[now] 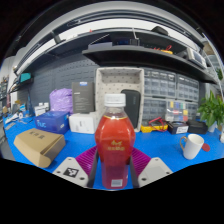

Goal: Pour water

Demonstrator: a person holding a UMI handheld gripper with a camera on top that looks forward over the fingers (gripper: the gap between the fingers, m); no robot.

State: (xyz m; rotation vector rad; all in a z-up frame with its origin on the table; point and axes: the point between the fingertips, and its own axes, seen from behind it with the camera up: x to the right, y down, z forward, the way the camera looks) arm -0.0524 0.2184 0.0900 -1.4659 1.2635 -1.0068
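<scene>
Gripper (113,167) fingers clamped on red bottle (114,145) with white cap; white cup (193,147) at 3 o'clock on blue table (160,143)

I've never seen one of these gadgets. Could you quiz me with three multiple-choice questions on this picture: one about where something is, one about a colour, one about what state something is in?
1. Where is the bottle?
A. Between the gripper's two fingers
B. On the shelf behind
C. Lying beside the cardboard box

2. What colour is the liquid in the bottle?
A. Green
B. Red-orange
C. Clear

3. What state is the bottle's top in?
A. Cap off
B. White cap on
C. Covered with foil

Answers:
1 A, since the bottle stands upright on the blue table with a purple pad at each side.
2 B, since the body shows red-orange below the white cap.
3 B, since the white cap sits on the neck.
</scene>
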